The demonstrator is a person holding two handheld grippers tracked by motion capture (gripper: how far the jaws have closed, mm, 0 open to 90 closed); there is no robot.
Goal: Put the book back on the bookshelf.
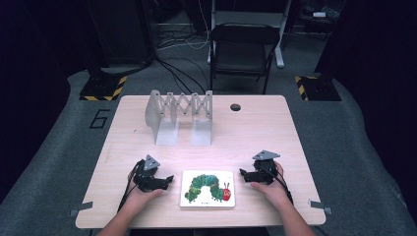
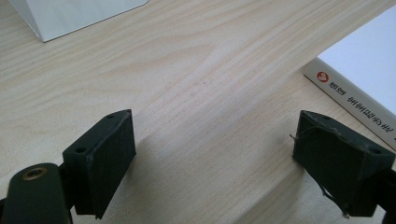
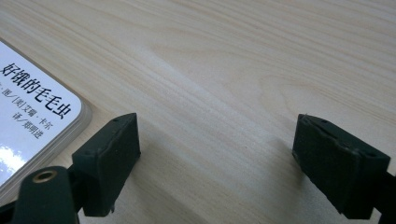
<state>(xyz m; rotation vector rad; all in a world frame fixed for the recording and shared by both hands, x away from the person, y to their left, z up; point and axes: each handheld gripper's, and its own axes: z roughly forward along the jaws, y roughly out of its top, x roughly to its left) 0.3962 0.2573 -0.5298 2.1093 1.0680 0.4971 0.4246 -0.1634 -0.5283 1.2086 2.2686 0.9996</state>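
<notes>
1. A caterpillar picture book (image 1: 207, 189) lies flat near the front edge of the desk (image 1: 255, 132); a grey expanding file rack (image 1: 179, 116) stands well behind it.
2. Left gripper (image 1: 168, 179) rests beside the book's left edge, jaws wide apart, empty; right gripper (image 1: 242, 172) sits likewise at its right.

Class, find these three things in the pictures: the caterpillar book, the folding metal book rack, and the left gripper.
caterpillar book (image 1: 207, 189), high view, middle of its cover.
book rack (image 1: 180, 117), high view, its criss-cross lattice.
left gripper (image 1: 170, 179), high view, between its open fingertips.

Book (image 1: 207, 189) lies between grippers, rack (image 1: 179, 114) behind it.
</notes>
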